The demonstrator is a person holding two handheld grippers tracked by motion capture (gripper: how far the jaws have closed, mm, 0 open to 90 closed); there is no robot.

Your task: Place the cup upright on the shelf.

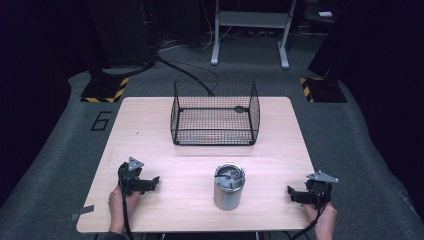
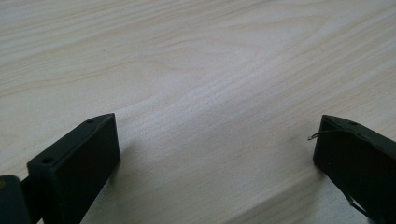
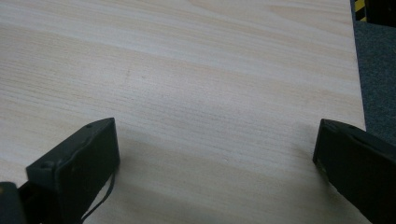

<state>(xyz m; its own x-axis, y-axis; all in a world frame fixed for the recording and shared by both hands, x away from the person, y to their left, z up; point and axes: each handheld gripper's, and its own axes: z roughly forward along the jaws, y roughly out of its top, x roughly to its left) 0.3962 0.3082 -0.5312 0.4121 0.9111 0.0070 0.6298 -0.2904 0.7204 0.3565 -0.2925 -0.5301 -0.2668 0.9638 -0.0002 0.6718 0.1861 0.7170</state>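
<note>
Steel cup (image 1: 229, 186) between both hand-held grippers

The high view looks forward and down from overhead; both gripper views sit close above the shared table (image 1: 165, 150).

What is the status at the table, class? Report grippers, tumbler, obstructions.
Left gripper open, resting on table. Right gripper open, likewise. Steel tumbler upright between them, untouched. Wire basket behind; nothing in between.

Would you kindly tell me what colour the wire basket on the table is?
The wire basket is black, seen best in the high view.
</note>
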